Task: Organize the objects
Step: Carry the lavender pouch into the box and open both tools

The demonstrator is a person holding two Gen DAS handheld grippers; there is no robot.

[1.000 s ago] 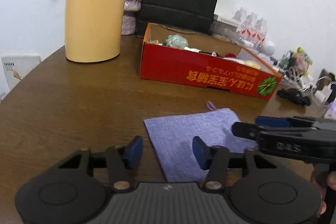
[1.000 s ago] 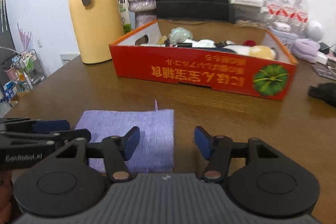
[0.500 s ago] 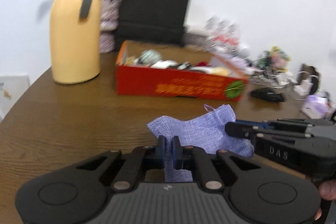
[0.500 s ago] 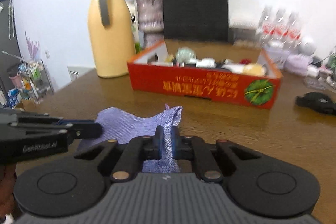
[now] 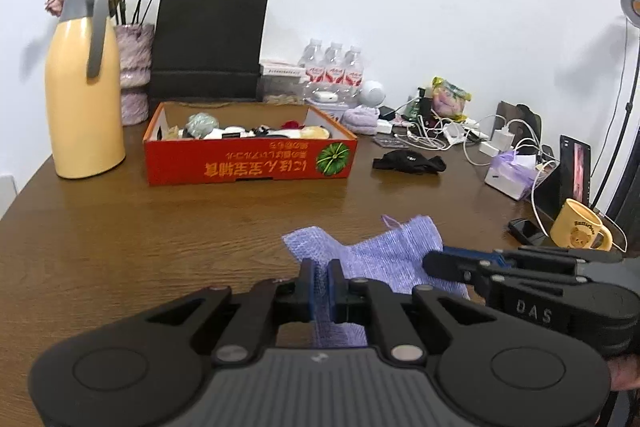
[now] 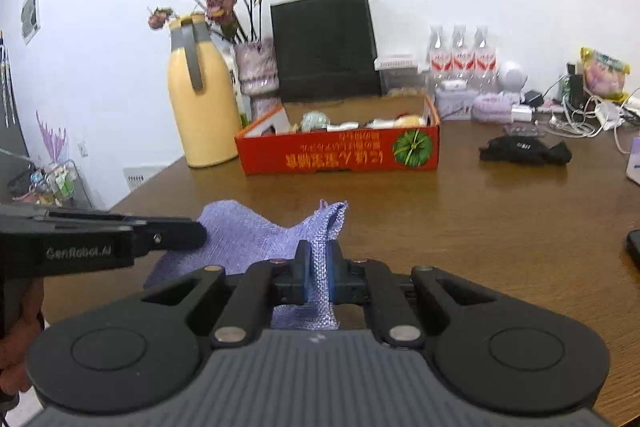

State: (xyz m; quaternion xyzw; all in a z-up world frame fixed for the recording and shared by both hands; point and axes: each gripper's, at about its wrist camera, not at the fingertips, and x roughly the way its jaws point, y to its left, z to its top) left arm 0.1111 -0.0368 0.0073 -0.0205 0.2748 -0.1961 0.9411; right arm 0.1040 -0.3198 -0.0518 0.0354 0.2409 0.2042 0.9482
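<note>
Pinching the purple cloth (image 5: 384,259), both tongs (image 5: 319,287) (image 6: 316,277) are clamped tight.

The cloth (image 5: 384,259) is a small lavender piece of coarse woven fabric with a thin loop of thread at one far corner. It is held up off the brown table (image 5: 160,227), pinched along its near edge at two places, one near each side. Between and beyond the pinch points it sags and wrinkles, and its far corners rise into two soft peaks. It hangs near the table's front, well apart from the red box (image 5: 248,163) behind it.
</note>
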